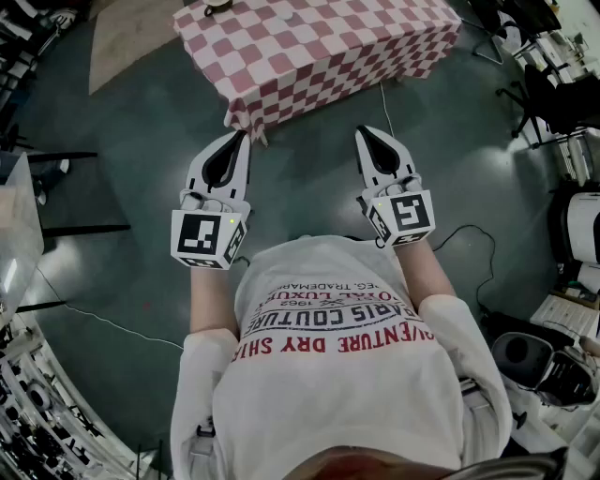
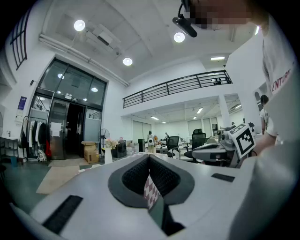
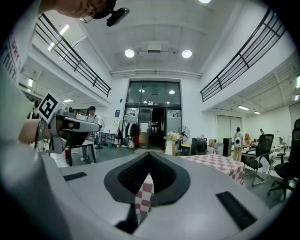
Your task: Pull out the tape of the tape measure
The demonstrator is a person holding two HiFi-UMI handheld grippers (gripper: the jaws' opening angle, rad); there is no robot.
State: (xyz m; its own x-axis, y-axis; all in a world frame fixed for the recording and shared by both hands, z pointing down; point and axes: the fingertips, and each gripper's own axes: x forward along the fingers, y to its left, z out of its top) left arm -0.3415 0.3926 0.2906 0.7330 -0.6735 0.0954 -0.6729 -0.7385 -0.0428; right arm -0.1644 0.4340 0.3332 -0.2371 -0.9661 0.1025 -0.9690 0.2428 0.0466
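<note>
In the head view I hold both grippers level in front of my chest, short of the table (image 1: 281,75) with its red-and-white checked cloth. My left gripper (image 1: 241,138) is shut and empty, its tips near the cloth's hanging front corner. My right gripper (image 1: 366,132) is also shut and empty, over the floor before the table's front edge. A small dark object (image 1: 217,7) lies at the table's far edge, too small to identify. In the left gripper view the left gripper (image 2: 149,156) has its jaws together; in the right gripper view the right gripper (image 3: 150,153) does too.
A beige rug (image 1: 131,37) lies left of the table. Cables (image 1: 469,234) run over the dark floor. Equipment and boxes (image 1: 562,328) crowd the right side, racks (image 1: 19,375) the left. Office chairs (image 3: 262,152) stand right of the checked table (image 3: 220,164).
</note>
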